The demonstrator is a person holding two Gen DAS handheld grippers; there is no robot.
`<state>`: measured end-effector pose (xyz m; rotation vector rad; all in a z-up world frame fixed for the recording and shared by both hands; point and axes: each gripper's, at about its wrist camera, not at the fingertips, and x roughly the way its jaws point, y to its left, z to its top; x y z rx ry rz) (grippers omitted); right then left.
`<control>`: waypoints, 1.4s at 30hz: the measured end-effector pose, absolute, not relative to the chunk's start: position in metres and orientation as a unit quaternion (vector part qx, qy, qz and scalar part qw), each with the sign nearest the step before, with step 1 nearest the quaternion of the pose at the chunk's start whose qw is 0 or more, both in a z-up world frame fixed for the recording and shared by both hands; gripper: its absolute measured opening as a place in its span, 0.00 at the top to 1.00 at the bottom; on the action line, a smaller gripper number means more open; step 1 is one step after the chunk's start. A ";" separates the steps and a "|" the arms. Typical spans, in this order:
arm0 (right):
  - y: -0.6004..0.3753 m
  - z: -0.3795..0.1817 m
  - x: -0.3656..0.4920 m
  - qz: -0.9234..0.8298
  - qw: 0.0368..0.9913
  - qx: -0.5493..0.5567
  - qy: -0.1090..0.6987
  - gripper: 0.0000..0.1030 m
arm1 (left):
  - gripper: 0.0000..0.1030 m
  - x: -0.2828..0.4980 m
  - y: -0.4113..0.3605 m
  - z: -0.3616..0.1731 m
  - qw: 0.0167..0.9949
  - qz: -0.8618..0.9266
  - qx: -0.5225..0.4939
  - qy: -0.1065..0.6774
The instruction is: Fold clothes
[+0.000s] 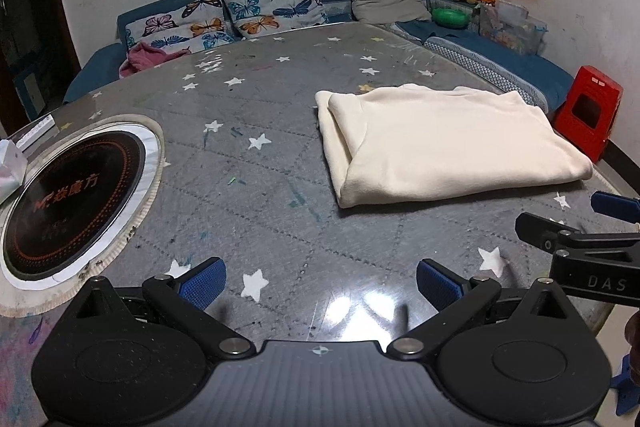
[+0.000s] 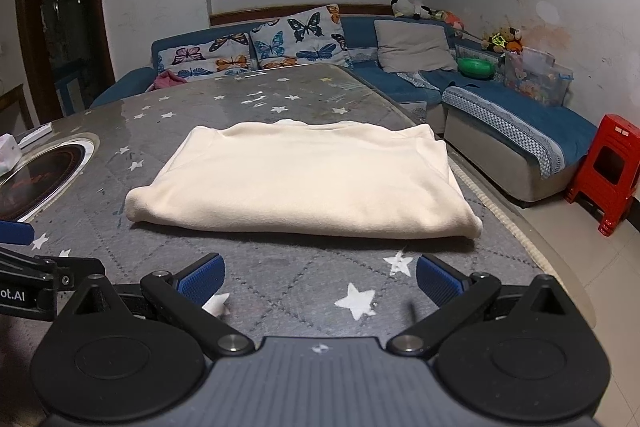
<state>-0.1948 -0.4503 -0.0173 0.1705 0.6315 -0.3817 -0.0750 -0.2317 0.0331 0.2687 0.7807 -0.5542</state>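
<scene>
A cream garment (image 1: 444, 143) lies folded into a flat rectangle on the grey star-patterned table (image 1: 248, 187). In the right wrist view the cream garment (image 2: 304, 179) lies straight ahead on the table (image 2: 304, 287). My left gripper (image 1: 320, 285) is open and empty, low over the table, to the near left of the garment. My right gripper (image 2: 320, 279) is open and empty, just short of the garment's near edge. The right gripper's blue-tipped fingers (image 1: 612, 205) show at the right edge of the left wrist view.
A round black induction hob (image 1: 68, 211) is set into the table at the left, with a tissue pack (image 1: 10, 171) beside it. A blue sofa (image 2: 520, 123) with butterfly cushions (image 2: 304, 35) wraps the far side. A red plastic stool (image 2: 608, 171) stands on the floor at right.
</scene>
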 end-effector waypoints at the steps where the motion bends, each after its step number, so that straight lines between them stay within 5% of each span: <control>1: -0.451 -0.017 -0.195 -0.186 0.929 0.084 0.308 0.00 | 0.00 -0.075 -0.233 0.033 0.878 -0.265 0.130 0.376; 42: -0.449 -0.019 -0.178 -0.176 0.927 0.078 0.321 0.00 | 0.00 -0.073 -0.239 0.044 0.880 -0.251 0.128 0.383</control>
